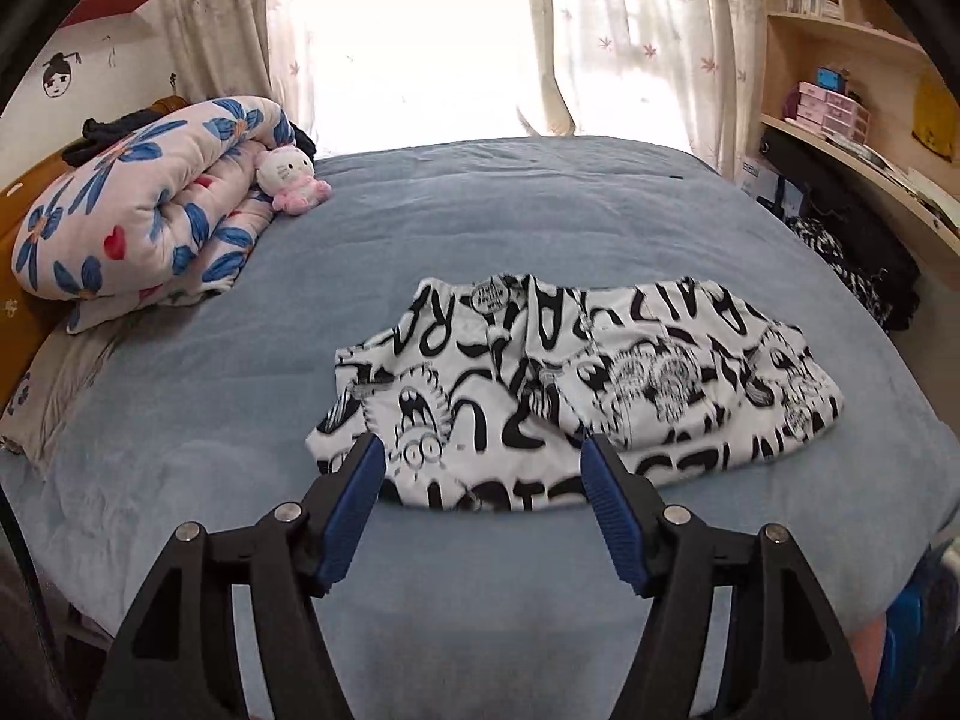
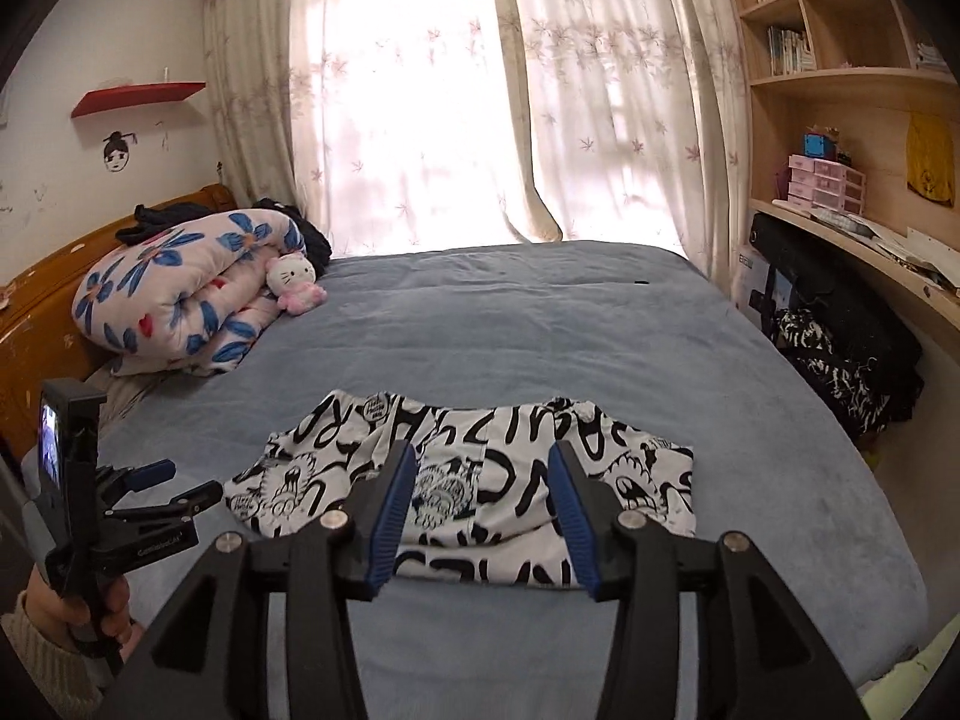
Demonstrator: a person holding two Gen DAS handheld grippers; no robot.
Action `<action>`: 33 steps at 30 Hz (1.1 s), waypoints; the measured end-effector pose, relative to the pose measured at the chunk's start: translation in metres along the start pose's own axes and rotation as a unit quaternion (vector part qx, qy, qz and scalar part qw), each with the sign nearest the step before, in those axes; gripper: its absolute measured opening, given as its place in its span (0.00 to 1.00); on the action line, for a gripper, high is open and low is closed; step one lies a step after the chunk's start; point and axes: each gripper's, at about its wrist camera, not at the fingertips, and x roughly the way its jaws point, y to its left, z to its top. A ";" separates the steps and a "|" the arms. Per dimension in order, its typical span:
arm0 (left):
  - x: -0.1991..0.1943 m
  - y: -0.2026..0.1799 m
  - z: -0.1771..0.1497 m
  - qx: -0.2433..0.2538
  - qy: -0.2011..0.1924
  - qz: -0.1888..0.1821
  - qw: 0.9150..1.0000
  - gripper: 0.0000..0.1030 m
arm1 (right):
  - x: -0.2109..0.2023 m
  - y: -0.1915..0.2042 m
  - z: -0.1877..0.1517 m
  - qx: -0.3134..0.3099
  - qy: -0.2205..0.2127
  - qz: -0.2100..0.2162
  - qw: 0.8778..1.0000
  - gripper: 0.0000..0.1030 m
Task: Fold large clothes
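A white garment with black cartoon print (image 1: 570,390) lies folded into a wide bundle on the blue bed; it also shows in the right wrist view (image 2: 480,480). My left gripper (image 1: 483,450) is open and empty, hovering over the garment's near edge. My right gripper (image 2: 483,456) is open and empty, just above the garment's near middle. The left gripper also shows in the right wrist view (image 2: 174,483), held in a hand left of the garment, its jaws apart.
The blue bedspread (image 1: 480,228) covers the bed. A rolled floral quilt (image 1: 138,204) and a Hello Kitty plush (image 1: 291,177) sit at the far left by the wooden headboard (image 2: 36,312). Shelves and a desk (image 2: 852,228) with dark clothes (image 2: 840,354) stand at the right.
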 end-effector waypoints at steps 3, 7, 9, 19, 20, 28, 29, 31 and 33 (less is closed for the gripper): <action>-0.002 0.006 -0.018 0.009 0.006 0.003 1.000 0.69 | -0.004 0.006 -0.016 -0.019 0.003 -0.015 1.000 0.53; 0.016 0.017 -0.044 -0.001 0.035 0.000 0.999 0.72 | 0.009 0.008 -0.044 -0.027 0.013 -0.032 0.999 0.55; 0.030 0.026 -0.055 -0.020 0.058 -0.014 0.998 0.71 | 0.021 0.010 -0.060 -0.023 0.019 -0.036 0.999 0.55; 0.113 0.058 -0.094 -0.152 0.112 -0.119 0.975 0.71 | 0.094 0.023 -0.108 0.003 0.056 -0.015 0.998 0.55; 0.123 0.061 -0.096 -0.168 0.116 -0.129 0.971 0.71 | 0.101 0.023 -0.110 0.007 0.060 -0.013 0.998 0.55; 0.204 0.081 -0.092 -0.246 0.124 -0.152 0.949 0.71 | 0.167 0.028 -0.112 0.021 0.094 0.011 0.995 0.55; 0.212 0.084 -0.089 -0.250 0.122 -0.150 0.949 0.71 | 0.176 0.029 -0.111 0.022 0.098 0.014 0.995 0.55; 0.228 0.087 -0.080 -0.255 0.120 -0.143 0.949 0.71 | 0.190 0.029 -0.108 0.024 0.101 0.021 0.994 0.55; 0.245 0.092 -0.070 -0.264 0.119 -0.144 0.946 0.71 | 0.203 0.030 -0.105 0.026 0.101 0.025 0.994 0.55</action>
